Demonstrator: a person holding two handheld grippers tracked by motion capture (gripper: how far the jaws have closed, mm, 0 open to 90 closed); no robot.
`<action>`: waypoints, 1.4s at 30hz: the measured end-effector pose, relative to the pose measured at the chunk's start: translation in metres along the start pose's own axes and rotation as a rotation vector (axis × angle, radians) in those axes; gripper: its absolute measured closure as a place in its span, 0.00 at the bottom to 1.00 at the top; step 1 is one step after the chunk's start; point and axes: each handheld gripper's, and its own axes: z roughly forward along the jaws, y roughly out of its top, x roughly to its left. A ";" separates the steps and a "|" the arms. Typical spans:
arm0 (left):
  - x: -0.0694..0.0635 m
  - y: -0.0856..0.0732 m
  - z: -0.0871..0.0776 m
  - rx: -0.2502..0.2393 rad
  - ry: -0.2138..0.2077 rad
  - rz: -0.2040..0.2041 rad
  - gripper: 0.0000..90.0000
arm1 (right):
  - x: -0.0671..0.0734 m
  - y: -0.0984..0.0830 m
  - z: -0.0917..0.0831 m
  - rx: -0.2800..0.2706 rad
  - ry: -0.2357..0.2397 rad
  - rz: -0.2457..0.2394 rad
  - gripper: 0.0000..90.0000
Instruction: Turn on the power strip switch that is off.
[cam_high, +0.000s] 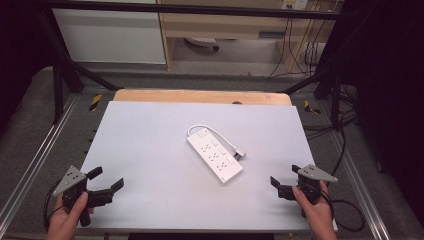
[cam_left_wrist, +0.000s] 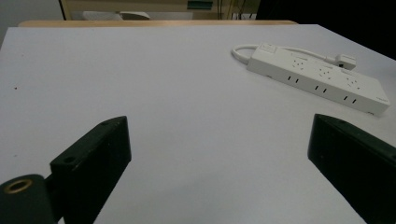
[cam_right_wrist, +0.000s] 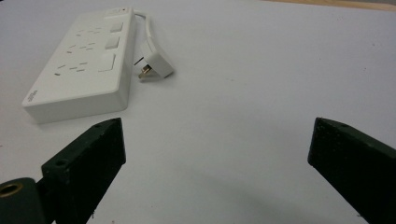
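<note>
Two tongs rest low over the near edge of the surface, one in each hand, and both stand wide with nothing between their jaws. The left tongs sit at the near left corner, held by the left hand, jaws pointing toward the middle of the surface. The right tongs sit at the near right corner in the right hand, jaws pointing inward too. In the left gripper view the left tongs frame bare white surface, and the same holds for the right tongs in the right gripper view.

Between the two, well apart from both, a white power strip lies flat near the middle of the surface, set at a slant. Its short white cord loops from the far end and runs along the side to a white plug, which lies just beside the strip, prongs toward it. Beyond the surface runs a wooden edge.
</note>
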 end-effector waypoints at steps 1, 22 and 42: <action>0.000 0.000 0.000 -0.001 0.001 0.004 0.07 | 0.000 0.000 0.000 -0.002 0.001 0.002 0.05; -0.001 0.000 0.001 0.000 -0.004 0.005 0.07 | 0.004 0.009 -0.008 -0.066 0.028 0.033 0.03; -0.002 -0.001 0.003 0.016 -0.005 0.013 0.07 | 0.020 0.021 -0.013 -0.117 0.073 0.026 0.03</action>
